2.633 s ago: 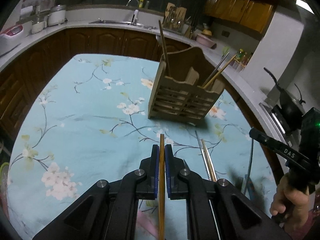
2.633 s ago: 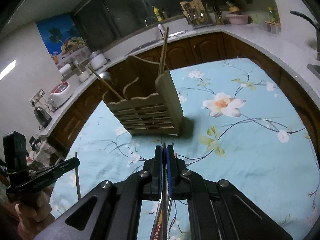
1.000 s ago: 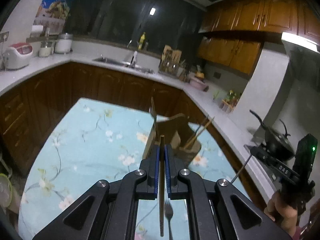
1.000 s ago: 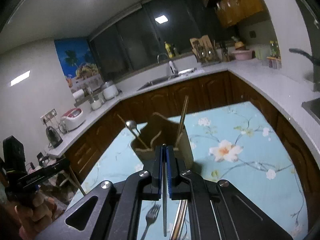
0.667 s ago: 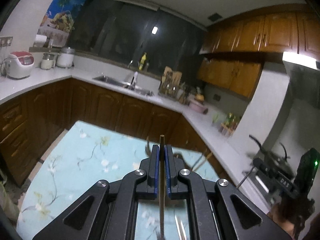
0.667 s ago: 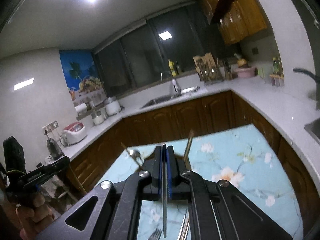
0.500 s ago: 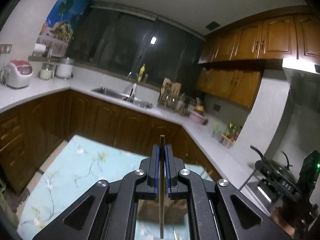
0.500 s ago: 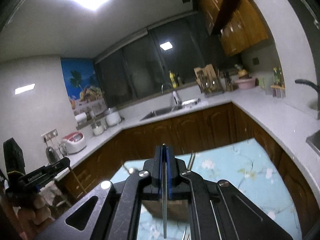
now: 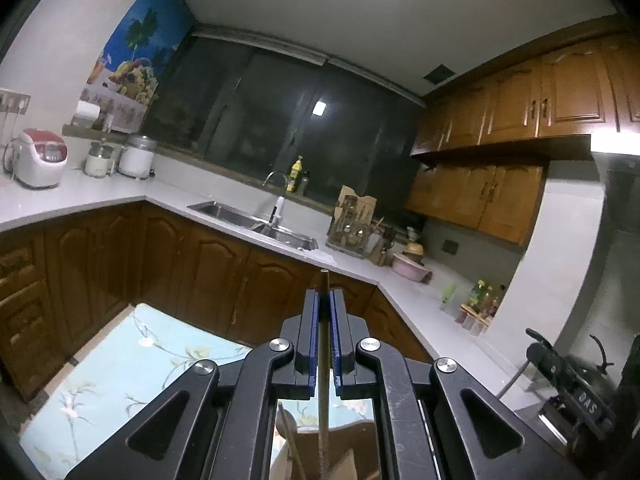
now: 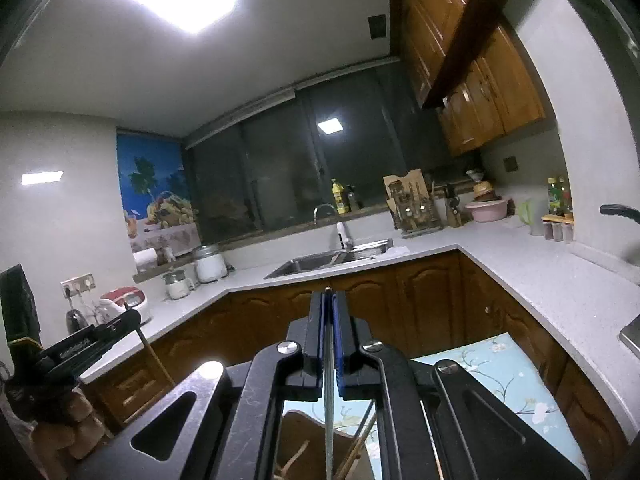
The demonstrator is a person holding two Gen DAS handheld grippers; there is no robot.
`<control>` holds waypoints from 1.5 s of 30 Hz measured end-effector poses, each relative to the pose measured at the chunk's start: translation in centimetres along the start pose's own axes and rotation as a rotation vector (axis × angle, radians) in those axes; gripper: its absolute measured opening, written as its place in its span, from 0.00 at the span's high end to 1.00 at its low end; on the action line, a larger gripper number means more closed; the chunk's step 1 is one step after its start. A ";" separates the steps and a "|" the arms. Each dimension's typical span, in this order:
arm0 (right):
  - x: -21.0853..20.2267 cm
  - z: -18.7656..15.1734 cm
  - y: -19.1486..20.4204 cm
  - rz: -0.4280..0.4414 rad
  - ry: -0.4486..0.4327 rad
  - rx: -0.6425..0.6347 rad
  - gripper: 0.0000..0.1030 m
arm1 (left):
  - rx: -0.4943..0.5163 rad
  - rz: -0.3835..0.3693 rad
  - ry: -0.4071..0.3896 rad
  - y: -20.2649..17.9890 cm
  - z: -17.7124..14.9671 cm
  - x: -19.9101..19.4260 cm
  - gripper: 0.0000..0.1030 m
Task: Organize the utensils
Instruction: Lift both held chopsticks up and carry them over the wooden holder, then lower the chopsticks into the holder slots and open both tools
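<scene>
1. My left gripper [image 9: 324,300] is clamped tight on a wooden chopstick [image 9: 322,400]. The stick hangs straight down between the blue pads.
2. My right gripper [image 10: 329,304] is clamped tight on a thin grey metal stick [image 10: 329,408]. I think it is a metal chopstick, but I cannot be sure.
3. Both sticks are up in the air, above the wooden holder [image 10: 316,436]. The holder stands on the table with the flowery blue cloth [image 9: 120,376], near the table's far edge.
4. In the left view I see the holder's top just under the wooden stick's low end. I cannot tell which slot it is over.
5. In the right view other sticks already lean inside the holder.
6. I think I am at the drop-in step: carry done, lowering not yet done.
7. Next I need to line each tip over an open slot, go down slowly, then let go.
8. If I let go too high, a stick could bounce out.
</scene>
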State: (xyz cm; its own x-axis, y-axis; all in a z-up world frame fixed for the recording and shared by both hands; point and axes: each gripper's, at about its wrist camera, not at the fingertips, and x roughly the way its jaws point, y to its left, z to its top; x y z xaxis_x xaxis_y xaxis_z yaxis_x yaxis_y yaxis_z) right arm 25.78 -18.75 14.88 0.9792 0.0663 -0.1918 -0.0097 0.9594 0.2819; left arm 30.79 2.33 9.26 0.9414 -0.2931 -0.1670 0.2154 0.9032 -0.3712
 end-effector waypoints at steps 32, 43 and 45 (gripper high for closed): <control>4.4 -7.8 -3.8 -0.025 0.231 0.128 0.94 | 0.050 0.041 0.199 1.8 -2.7 6.0 0.92; 4.2 -8.2 -4.1 -0.020 0.261 0.160 0.74 | 0.044 0.042 0.223 2.0 -2.1 6.7 0.80; 4.1 -8.2 -4.1 -0.016 0.260 0.161 0.66 | 0.046 0.039 0.222 2.1 -2.3 6.5 0.79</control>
State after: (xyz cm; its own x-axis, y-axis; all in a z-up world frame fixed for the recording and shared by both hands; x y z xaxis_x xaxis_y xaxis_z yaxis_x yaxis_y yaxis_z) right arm 28.16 -20.12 5.27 0.8943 0.1392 -0.4254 0.0581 0.9063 0.4186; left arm 36.80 1.56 5.27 0.8701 -0.3145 -0.3794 0.1960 0.9272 -0.3190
